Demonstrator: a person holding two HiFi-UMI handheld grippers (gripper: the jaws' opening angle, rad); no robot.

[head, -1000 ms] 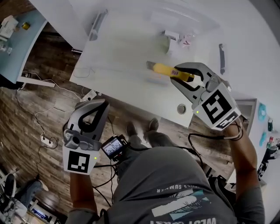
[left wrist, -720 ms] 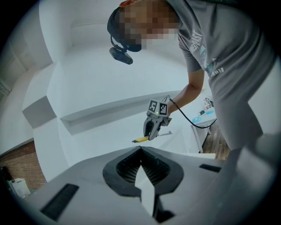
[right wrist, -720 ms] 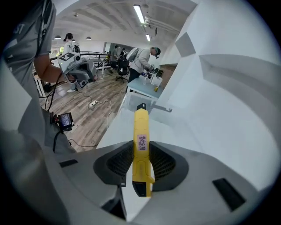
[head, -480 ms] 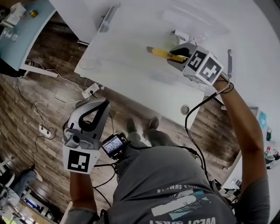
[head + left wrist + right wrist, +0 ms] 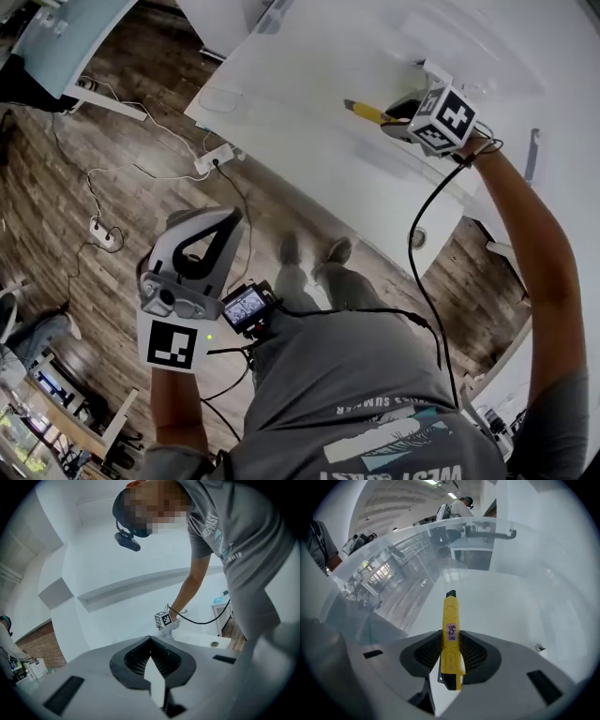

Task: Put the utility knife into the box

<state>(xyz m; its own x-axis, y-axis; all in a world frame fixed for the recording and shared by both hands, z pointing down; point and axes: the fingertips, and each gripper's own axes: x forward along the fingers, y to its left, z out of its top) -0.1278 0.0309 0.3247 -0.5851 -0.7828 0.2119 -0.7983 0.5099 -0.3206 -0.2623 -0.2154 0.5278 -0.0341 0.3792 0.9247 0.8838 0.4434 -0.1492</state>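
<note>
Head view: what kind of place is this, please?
Probably a lab or workshop room, not a home. White tables stand on a wood-look floor with a power strip lying on it, and the right gripper view shows other people in the background.

the shirt (image 5: 356, 375) print reads "summer" and "west".

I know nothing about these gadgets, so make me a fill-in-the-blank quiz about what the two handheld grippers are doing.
The utility knife is ____ in colour.
The right gripper clamps it above a ____ table.
The left gripper holds ____.
Missing words: yellow; white; nothing.
</note>
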